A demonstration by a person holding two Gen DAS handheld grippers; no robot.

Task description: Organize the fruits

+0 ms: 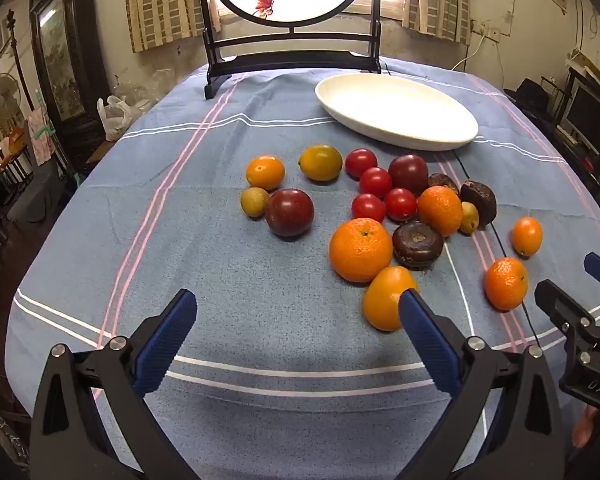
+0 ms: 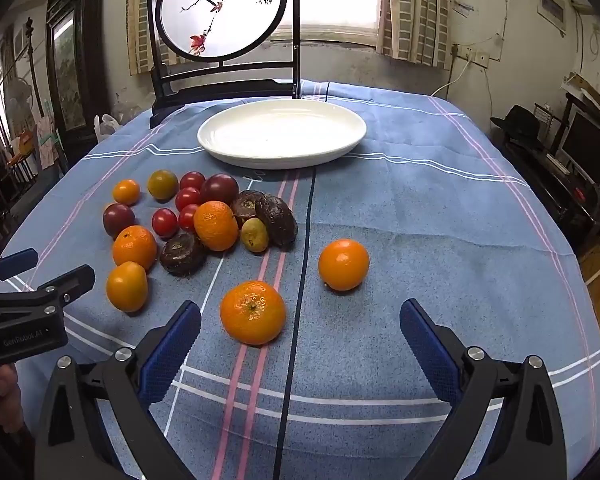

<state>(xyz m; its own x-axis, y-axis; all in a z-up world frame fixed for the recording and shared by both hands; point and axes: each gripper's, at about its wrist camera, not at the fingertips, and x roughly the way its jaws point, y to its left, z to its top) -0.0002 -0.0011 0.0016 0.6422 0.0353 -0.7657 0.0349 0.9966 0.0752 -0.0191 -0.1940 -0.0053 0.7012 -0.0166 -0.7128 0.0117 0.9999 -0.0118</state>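
Blue striped cloth (image 2: 420,208) covers the surface, and your fruits lie loose on it, none yet in the white plate (image 2: 282,134) at the far side. Your left gripper (image 1: 298,312) is released, jaws wide, hovering over bare cloth at the near edge; its right finger overlaps a smooth orange fruit (image 1: 384,298) in view. Your right gripper (image 2: 300,320) is also released, jaws spread, with a mandarin (image 2: 253,312) just beyond its left finger and a second orange fruit (image 2: 343,265) farther right. The main cluster (image 2: 204,216), cherry tomatoes, plums, dark passion fruits, sits left of centre, near the plate.
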